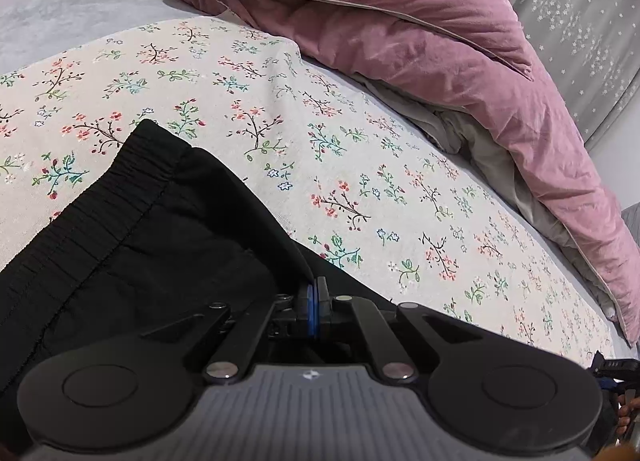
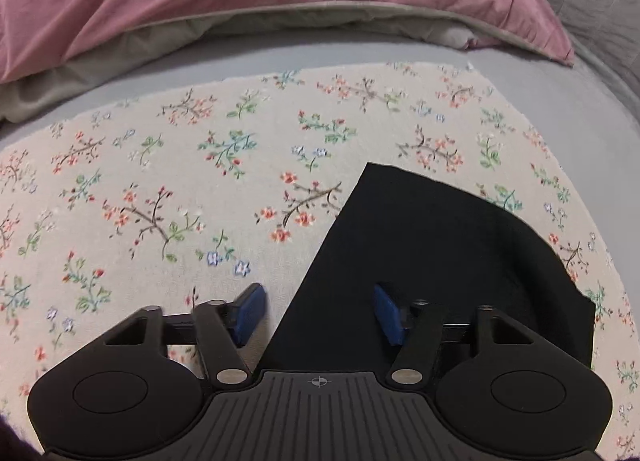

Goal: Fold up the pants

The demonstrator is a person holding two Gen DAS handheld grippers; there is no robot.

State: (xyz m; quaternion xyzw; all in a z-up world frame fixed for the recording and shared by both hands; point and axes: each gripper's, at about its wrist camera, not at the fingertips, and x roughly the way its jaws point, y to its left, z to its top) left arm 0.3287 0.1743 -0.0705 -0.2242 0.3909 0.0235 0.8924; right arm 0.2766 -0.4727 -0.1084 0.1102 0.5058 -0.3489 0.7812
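Nearest the left wrist camera, the left gripper [image 1: 314, 303] is seen with its blue pads pressed together on a fold of the black pants [image 1: 132, 229], close to the side seam below the elastic waistband [image 1: 104, 197]; the fabric is pinched and drawn up toward the fingers. In the right wrist view, the right gripper [image 2: 320, 313] is held wide apart, with nothing between its blue pads [image 2: 250, 311]: one pad is set over the floral cloth and the other over a straight-edged end of the pants [image 2: 420, 261], which may be a leg end, though this cannot be told for certain. The pants are laid flat on the floral cloth [image 1: 360, 165], which is spread over a grey bed sheet [image 2: 280, 57]. Farther back, a pink duvet [image 1: 400, 21] with a grey underside is bunched along the far side of the bed, and a grey star-patterned fabric [image 1: 580, 21] is seen behind it. The step in hand is judged to be the taking up of the garment at both ends before a fold: one end is already gripped, the other is not yet. For the next move, the right gripper would need to be lowered so that the dark edge is brought between its pads and closed on it, after which both ends could be lifted and carried over together. Care would be needed so that only the pants, not the floral cloth beneath, are caught.
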